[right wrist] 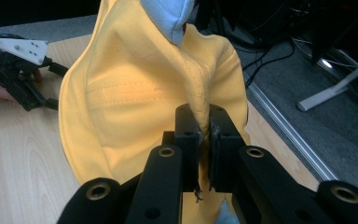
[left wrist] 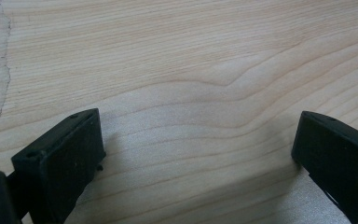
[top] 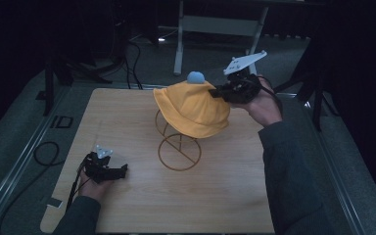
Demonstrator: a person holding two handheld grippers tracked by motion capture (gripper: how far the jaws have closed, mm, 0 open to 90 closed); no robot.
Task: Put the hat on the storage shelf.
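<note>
A yellow bucket hat (top: 192, 108) with a pale blue bobble (top: 195, 77) on top hangs over a gold wire stand (top: 178, 151) in the middle of the wooden table (top: 142, 205). My right gripper (top: 219, 91) is at the hat's right side, shut on a pinched fold of the yellow fabric (right wrist: 200, 112). In the right gripper view the hat (right wrist: 135, 102) bulges to the left of the jaws and the bobble (right wrist: 170, 16) sits at the top. My left gripper (top: 123, 171) rests low on the table at the front left, open, with only bare wood (left wrist: 191, 84) between its fingers (left wrist: 65, 158).
A strip of clear tape (left wrist: 0, 74) lies on the wood in the left gripper view. Grey floor, a metal rail (top: 19, 161) and black cables (top: 46, 152) run along the table's left. A white desk frame (top: 220, 29) stands behind the table.
</note>
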